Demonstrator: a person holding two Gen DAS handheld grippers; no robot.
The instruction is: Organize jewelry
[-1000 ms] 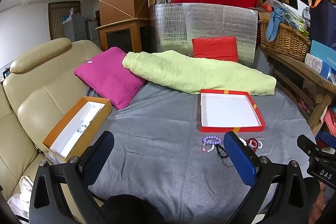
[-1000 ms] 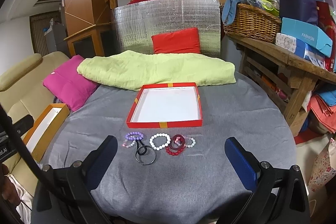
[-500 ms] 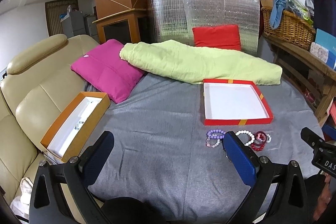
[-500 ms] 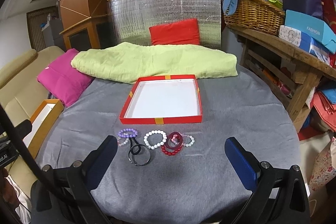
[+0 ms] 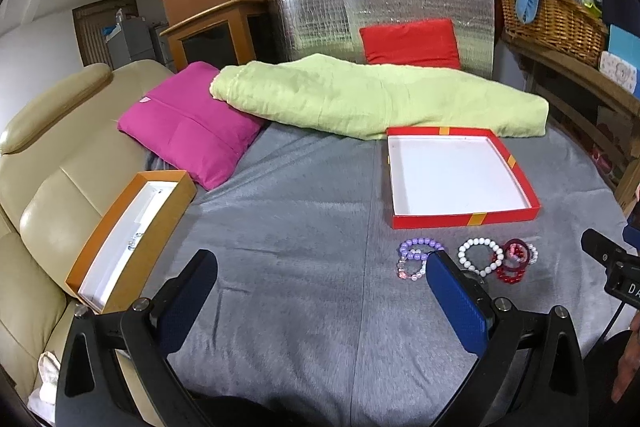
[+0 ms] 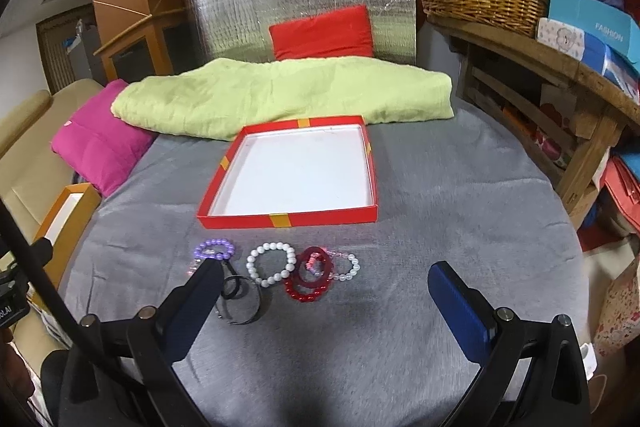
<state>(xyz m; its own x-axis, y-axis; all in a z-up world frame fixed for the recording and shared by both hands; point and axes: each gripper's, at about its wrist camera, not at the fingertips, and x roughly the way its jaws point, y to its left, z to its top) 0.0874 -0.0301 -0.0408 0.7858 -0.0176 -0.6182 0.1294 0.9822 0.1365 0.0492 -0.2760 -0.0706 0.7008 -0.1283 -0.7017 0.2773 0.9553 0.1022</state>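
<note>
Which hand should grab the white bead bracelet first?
Probably the right gripper: the white bead bracelet lies just ahead between its open fingers. The left gripper points at bare grey cloth, with the bracelets off to its right.

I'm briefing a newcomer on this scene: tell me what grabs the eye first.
The red box, open with a bare white inside, sits mid-table on the grey cloth. Just in front lies a row of bracelets: purple, white and dark red. Behind the box stretches a green blanket.

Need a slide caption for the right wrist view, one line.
Open right gripper over a gray cloth, facing a row of bracelets in front of an empty red tray.
</note>
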